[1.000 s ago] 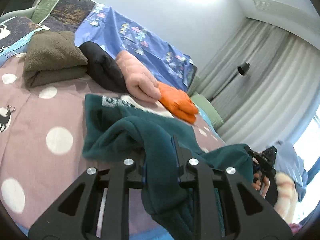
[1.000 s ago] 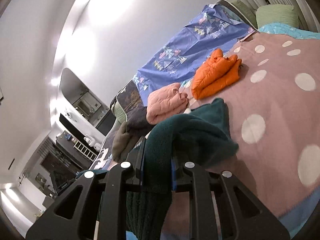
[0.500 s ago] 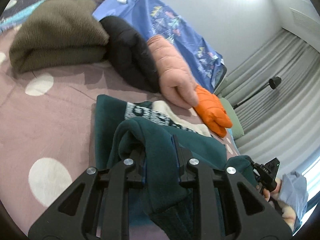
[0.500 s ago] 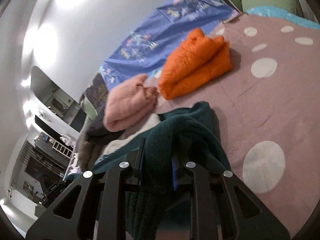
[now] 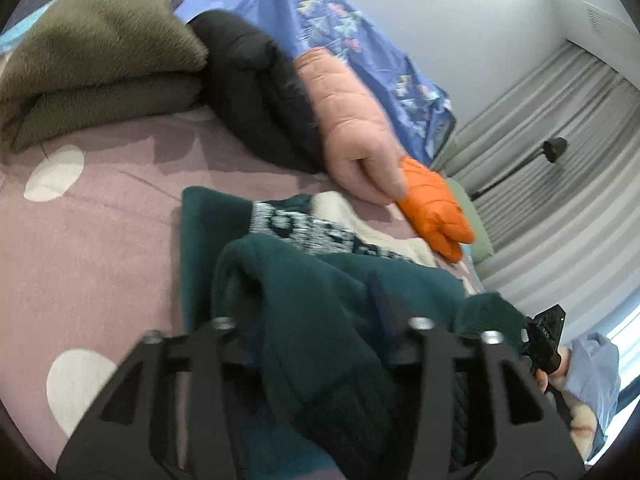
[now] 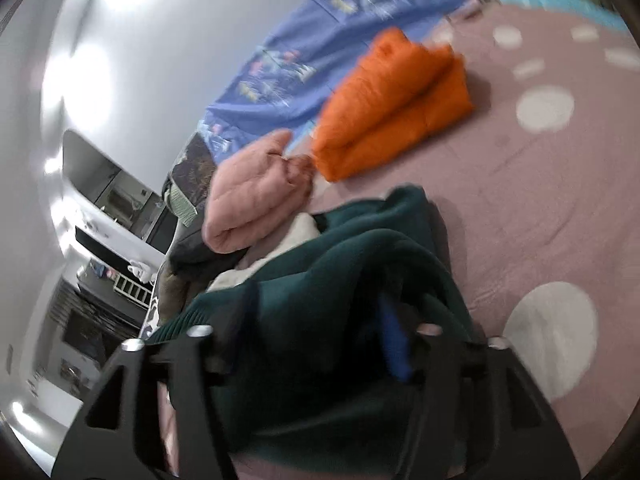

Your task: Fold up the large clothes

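- My left gripper [image 5: 316,320] has just been opening its jaws; they now stand apart, and a thick fold of the dark green sweater [image 5: 304,312] lies loosely between them, no longer pinched.
- My right gripper [image 6: 320,320] has likewise just been spreading its jaws; they stand wide, with the sweater's bunched fabric [image 6: 340,280] filling the gap; the picture is too blurred to tell if a pad touches it.
- The sweater lies on the bed [image 5: 100,240], on its mauve cover with pale dots, directly under and in front of both grippers, its near part doubled over its far part.
- Beyond the doubled-over fold a grey-and-white patterned band and a cream panel of the sweater show, lying flat.
- In the left wrist view, my right gripper [image 5: 546,340] appears at the sweater's far right end, with part of my hand [image 5: 560,360] on it.
- Behind the sweater, a row of folded clothes lies along the far side of the bed: an olive fleece [image 5: 92,68], a black garment [image 5: 256,88], a pink puffy jacket [image 5: 352,120] and an orange puffy jacket [image 5: 436,208].
- The pink jacket's near end lies just beside the sweater's cream panel; the orange one touches the pink.
- A blue patterned sheet [image 5: 352,28] lies behind the row.
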Action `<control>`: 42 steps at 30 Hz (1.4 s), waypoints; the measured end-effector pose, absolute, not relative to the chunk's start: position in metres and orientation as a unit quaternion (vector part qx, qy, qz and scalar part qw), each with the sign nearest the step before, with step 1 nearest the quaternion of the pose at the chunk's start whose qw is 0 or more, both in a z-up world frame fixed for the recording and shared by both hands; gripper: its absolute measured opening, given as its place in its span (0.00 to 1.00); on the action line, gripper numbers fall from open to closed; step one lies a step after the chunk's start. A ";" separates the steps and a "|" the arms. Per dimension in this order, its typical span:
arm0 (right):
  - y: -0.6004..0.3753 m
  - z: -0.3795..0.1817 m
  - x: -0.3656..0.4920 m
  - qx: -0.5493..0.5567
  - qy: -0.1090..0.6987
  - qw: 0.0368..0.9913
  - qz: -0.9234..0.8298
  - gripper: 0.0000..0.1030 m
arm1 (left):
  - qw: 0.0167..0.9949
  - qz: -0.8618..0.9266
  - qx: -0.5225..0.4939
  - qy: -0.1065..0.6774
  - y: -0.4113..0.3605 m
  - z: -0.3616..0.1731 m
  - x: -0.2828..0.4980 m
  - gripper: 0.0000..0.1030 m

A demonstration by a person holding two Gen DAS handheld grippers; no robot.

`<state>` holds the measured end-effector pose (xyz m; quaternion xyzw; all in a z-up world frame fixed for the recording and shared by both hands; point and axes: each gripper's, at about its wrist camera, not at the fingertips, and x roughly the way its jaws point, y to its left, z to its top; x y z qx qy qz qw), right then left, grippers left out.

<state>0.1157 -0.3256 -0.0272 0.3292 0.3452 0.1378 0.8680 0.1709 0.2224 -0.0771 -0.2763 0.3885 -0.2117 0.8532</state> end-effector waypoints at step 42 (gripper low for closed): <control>-0.327 -0.078 0.240 0.161 0.447 0.871 0.126 0.34 | 0.894 -0.175 -0.078 0.405 0.200 -0.086 0.256 0.36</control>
